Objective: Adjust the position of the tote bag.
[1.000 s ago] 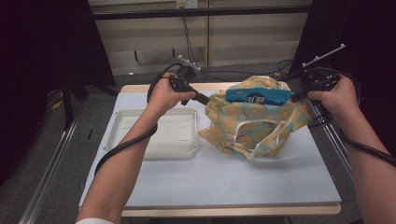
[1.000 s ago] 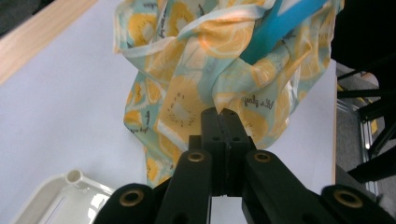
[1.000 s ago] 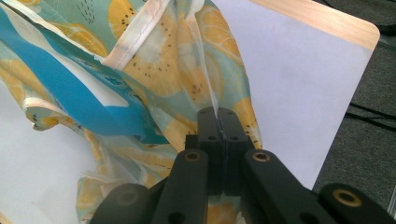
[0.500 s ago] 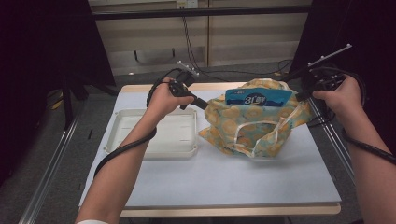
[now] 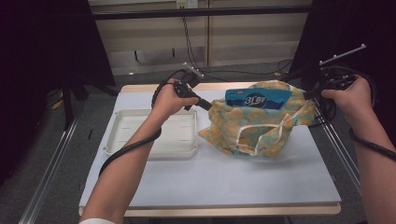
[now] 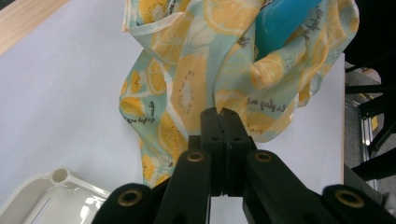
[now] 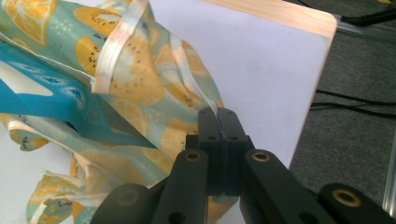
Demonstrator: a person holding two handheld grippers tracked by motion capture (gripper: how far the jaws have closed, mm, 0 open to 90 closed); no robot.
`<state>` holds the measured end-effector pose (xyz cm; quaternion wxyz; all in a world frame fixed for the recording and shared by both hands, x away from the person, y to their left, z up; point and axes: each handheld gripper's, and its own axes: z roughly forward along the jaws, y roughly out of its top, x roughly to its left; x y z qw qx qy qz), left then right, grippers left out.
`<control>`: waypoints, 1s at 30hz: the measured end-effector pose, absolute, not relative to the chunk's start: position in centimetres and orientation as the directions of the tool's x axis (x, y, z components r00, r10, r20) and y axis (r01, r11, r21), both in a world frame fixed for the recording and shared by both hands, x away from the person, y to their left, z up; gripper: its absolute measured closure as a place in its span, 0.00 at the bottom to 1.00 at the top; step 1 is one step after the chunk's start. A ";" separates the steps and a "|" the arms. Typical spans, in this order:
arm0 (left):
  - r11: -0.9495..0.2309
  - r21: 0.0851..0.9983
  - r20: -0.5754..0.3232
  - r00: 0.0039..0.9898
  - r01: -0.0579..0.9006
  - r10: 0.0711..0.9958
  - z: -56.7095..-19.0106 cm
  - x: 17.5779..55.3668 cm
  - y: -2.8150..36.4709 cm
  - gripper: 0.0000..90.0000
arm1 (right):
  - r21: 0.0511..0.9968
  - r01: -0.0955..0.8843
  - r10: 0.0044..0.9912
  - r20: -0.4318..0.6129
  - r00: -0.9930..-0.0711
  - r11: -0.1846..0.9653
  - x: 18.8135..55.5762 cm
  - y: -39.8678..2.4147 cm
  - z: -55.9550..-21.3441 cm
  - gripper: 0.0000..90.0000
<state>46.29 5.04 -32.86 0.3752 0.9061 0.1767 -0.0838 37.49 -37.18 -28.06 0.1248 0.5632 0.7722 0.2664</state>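
Left gripper view puts my left gripper (image 6: 219, 114) nearest, jaws pressed together on a fold of the citrus-print bag (image 6: 196, 88); how much cloth is pinched I cannot see, since the jaws cover it. Right gripper view has my right gripper (image 7: 218, 114) clamped the same way on the bag's pale strap (image 7: 194, 88) and cloth edge. From the high view, both gripper tips are buried in the fabric. The bag sits on the desk (image 5: 233, 177) just right of the white tray (image 5: 140, 140), a blue packet (image 5: 258, 99) poking from its mouth, lower part hidden, its print too small to read. Compared with a second ago, my right hand (image 5: 350, 95) sits slightly farther right, stretching the opening wider.
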 end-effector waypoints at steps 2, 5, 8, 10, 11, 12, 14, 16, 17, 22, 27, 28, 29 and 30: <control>-0.668 0.644 -0.276 0.928 0.371 0.250 -32.9 46.3 5.0 1.00 | 0.548 0.804 0.936 0.102 -0.338 0.231 37.7 -37.1 -28.3 1.00; -0.666 0.641 -0.281 0.924 0.383 0.260 -33.1 46.3 4.8 0.99 | 0.542 0.809 0.936 0.107 -0.334 0.227 38.0 -36.8 -28.7 1.00; -0.677 0.634 -0.270 0.928 0.373 0.258 -33.3 46.5 4.8 1.00 | 0.542 0.808 0.935 0.108 -0.338 0.230 38.3 -36.7 -29.1 1.00; -0.680 0.630 -0.271 0.927 0.374 0.259 -33.6 46.5 4.7 0.99 | 0.542 0.808 0.933 0.111 -0.341 0.231 38.5 -36.6 -29.5 1.00; -0.680 0.631 -0.269 0.927 0.375 0.261 -33.8 46.5 4.6 0.99 | 0.538 0.810 0.935 0.107 -0.339 0.232 38.6 -36.6 -29.7 1.00; -0.691 0.625 -0.262 0.931 0.363 0.253 -33.9 46.6 4.7 0.99 | 0.537 0.811 0.934 0.109 -0.340 0.233 38.7 -36.5 -29.8 1.00; -0.685 0.623 -0.286 0.925 0.378 0.250 -34.1 46.6 4.6 0.99 | 0.537 0.811 0.933 0.115 -0.341 0.230 38.9 -36.5 -30.2 1.00; -0.678 0.631 -0.286 0.925 0.377 0.249 -34.4 46.7 4.5 0.98 | 0.537 0.812 0.934 0.115 -0.338 0.228 39.1 -36.4 -30.4 1.00; -0.676 0.630 -0.288 0.924 0.381 0.252 -34.5 46.7 4.4 0.98 | 0.536 0.813 0.932 0.119 -0.342 0.229 39.2 -36.3 -30.5 1.00; -0.685 0.626 -0.285 0.927 0.374 0.245 -35.0 46.7 4.1 0.97 | 0.529 0.816 0.934 0.111 -0.339 0.234 39.8 -35.9 -31.0 1.00; -0.687 0.627 -0.295 0.928 0.369 0.229 -35.5 46.3 3.6 0.98 | 0.528 0.818 0.939 0.104 -0.327 0.227 40.2 -35.9 -31.8 1.00; -0.685 0.626 -0.295 0.926 0.373 0.235 -35.6 46.3 3.6 0.98 | 0.532 0.819 0.943 0.106 -0.317 0.215 40.3 -35.8 -32.0 1.00; -0.685 0.626 -0.294 0.926 0.372 0.235 -35.8 46.2 3.5 0.99 | 0.535 0.817 0.941 0.112 -0.319 0.213 40.4 -35.8 -32.1 1.00; -0.686 0.628 -0.295 0.928 0.368 0.229 -35.9 46.3 3.5 0.99 | 0.533 0.819 0.942 0.110 -0.318 0.214 40.5 -35.8 -32.3 1.00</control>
